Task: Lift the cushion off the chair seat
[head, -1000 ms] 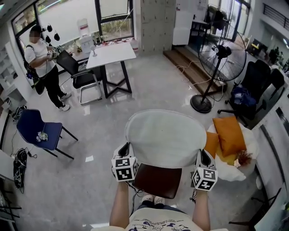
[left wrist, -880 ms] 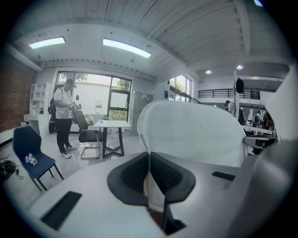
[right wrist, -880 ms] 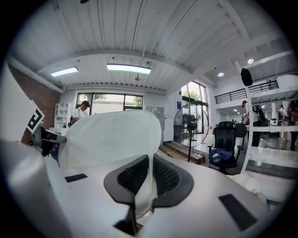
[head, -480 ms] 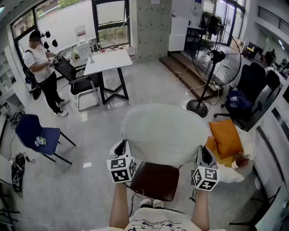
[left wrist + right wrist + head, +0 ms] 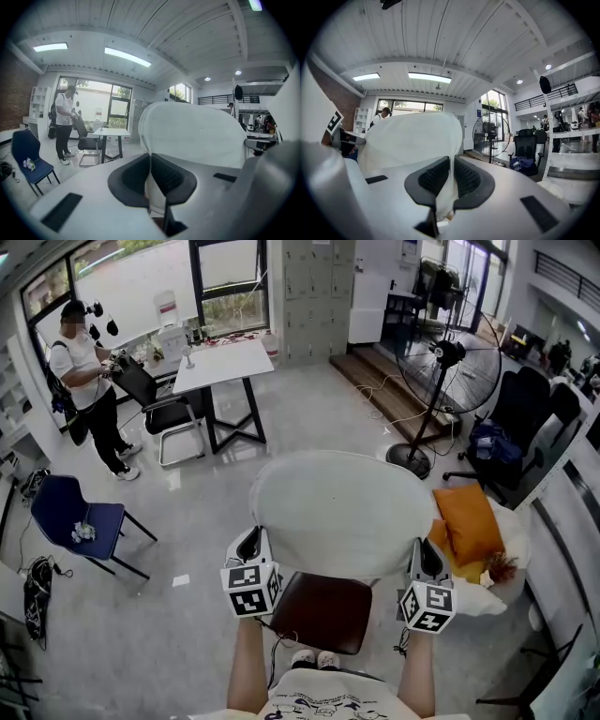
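White cushion [image 5: 342, 512] hangs above seat [image 5: 323, 613], edges clamped in left gripper [image 5: 251, 543] and right gripper [image 5: 427, 556] fingers [image 5: 469, 180].

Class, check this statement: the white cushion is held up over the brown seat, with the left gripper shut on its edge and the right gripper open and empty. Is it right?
Not quite. The right gripper is not open and empty: the right gripper view shows its jaws shut on the cushion too. The rest stands: the left gripper is shut on its edge, and it is held up over the seat.
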Tool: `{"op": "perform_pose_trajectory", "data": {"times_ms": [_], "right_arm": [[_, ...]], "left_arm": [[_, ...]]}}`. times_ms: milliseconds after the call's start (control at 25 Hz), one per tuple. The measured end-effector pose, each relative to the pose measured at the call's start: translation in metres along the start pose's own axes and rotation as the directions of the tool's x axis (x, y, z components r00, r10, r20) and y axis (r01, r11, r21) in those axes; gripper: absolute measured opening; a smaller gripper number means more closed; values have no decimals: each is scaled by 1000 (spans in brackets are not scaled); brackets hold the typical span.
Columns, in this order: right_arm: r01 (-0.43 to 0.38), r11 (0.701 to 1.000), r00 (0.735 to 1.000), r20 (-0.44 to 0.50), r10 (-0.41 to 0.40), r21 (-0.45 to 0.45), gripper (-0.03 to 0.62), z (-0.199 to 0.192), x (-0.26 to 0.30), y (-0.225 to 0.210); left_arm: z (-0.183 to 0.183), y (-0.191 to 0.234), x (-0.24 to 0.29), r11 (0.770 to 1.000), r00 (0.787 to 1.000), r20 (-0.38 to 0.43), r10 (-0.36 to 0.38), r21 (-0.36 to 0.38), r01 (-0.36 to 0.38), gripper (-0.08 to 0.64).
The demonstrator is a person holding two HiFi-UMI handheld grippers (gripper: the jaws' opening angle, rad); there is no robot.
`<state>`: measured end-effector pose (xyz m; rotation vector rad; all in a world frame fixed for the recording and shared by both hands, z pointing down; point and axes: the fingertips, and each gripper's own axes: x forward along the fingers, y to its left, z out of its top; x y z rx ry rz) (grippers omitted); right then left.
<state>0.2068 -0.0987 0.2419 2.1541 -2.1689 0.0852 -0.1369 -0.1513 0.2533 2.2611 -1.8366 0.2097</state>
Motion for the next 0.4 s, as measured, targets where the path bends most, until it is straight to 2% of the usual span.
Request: {"op": "perform_pose_trajectory", "data": {"times_ms": [400], "right_arm": [[-1,1000,1000,-6,1,0,46,0,4,-7]], "left_arm": [[1,-6,5,1000,1000,-1,-2,-2,2,28]]}}
